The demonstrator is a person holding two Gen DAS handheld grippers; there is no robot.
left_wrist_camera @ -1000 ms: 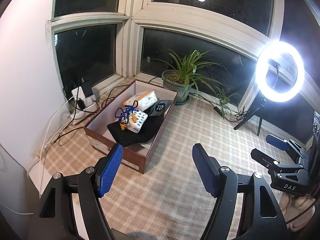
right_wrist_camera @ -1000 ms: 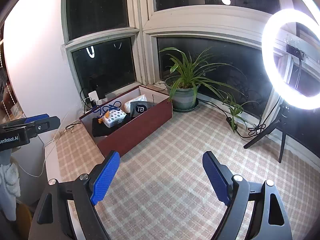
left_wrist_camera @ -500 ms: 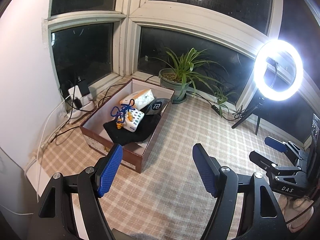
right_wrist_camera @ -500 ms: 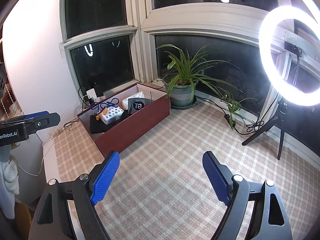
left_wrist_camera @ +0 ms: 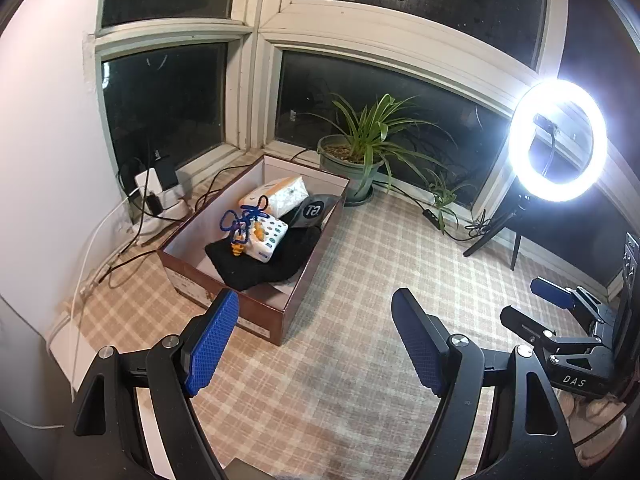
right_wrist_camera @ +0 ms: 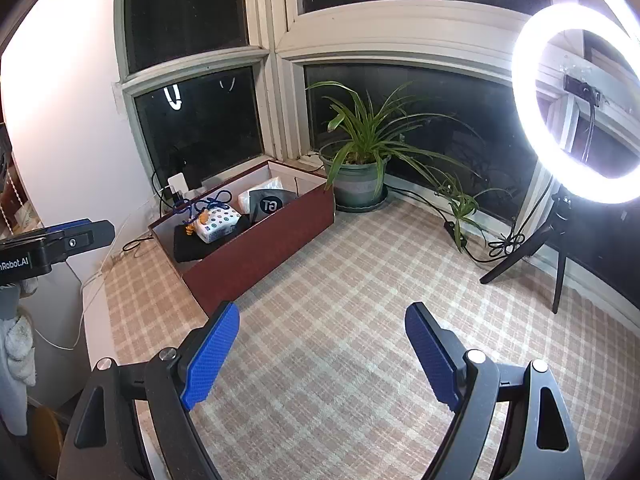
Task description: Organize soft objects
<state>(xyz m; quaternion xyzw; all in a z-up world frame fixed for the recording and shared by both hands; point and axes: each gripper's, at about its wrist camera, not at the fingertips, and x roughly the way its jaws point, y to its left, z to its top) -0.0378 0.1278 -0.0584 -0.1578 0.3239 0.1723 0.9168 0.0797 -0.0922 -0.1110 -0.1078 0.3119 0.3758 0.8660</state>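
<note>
A brown open box (left_wrist_camera: 310, 258) stands on the checked rug by the window. In it lie a black cloth (left_wrist_camera: 256, 270), a dotted white pack (left_wrist_camera: 268, 236), a blue cord toy (left_wrist_camera: 240, 216), a tissue pack (left_wrist_camera: 280, 196) and a grey pouch (left_wrist_camera: 314, 210). My left gripper (left_wrist_camera: 314, 300) hovers over the rug just in front of the box, its jaws opening with nothing between them. My right gripper (right_wrist_camera: 322, 312) hangs open and empty over the rug, to the right of the box (right_wrist_camera: 272, 240).
A potted plant (left_wrist_camera: 356, 160) stands behind the box. A lit ring light (left_wrist_camera: 558, 140) on a tripod is at the right. A power strip with cables (left_wrist_camera: 160, 196) lies left of the box. Checked rug (right_wrist_camera: 360, 280) stretches between the box and the tripod.
Both views have drifted only slightly. The box and what lies in it have not moved, and both grippers stay empty.
</note>
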